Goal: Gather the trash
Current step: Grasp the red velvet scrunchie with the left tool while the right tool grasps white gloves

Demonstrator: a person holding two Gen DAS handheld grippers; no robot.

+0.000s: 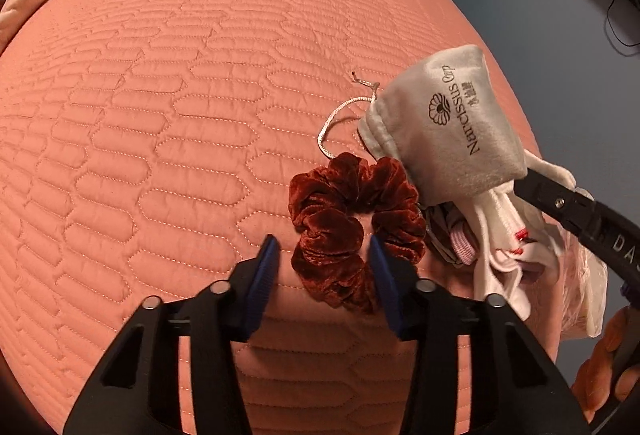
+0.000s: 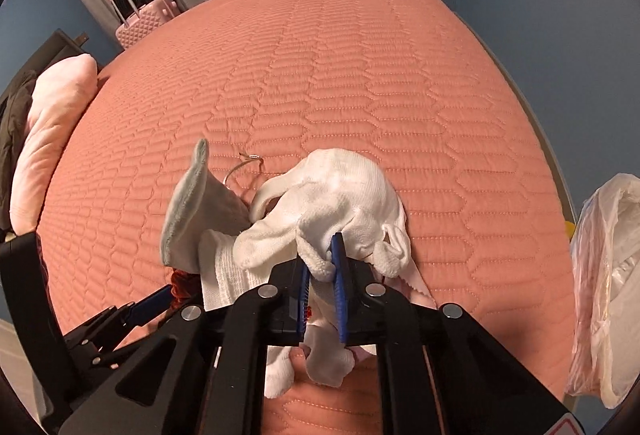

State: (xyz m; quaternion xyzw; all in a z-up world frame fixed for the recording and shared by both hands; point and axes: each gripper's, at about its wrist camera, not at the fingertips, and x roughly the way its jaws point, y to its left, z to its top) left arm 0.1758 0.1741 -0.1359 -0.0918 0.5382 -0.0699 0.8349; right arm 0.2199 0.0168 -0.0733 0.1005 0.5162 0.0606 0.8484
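Blue-padded fingers (image 1: 267, 267) of the left gripper (image 1: 322, 263) are held apart low over the quilted salmon bed (image 1: 160, 115), with the rust velvet scrunchie (image 1: 352, 223) lying on the bedspread between and just past them. White knitted cloth (image 2: 340, 195) is clamped between the closed-up fingers of the right gripper (image 2: 322, 271), and a grey drawstring pouch (image 1: 448, 123) printed "Narcissus Cup" is seen resting against that bundle, its cord (image 1: 340, 115) trailing onto the bed. A thin plastic bag (image 2: 604, 275) is seen at the bed's right edge, while a pink pillow (image 2: 52, 139) and pink suitcase (image 2: 140, 19) are visible at the far side.
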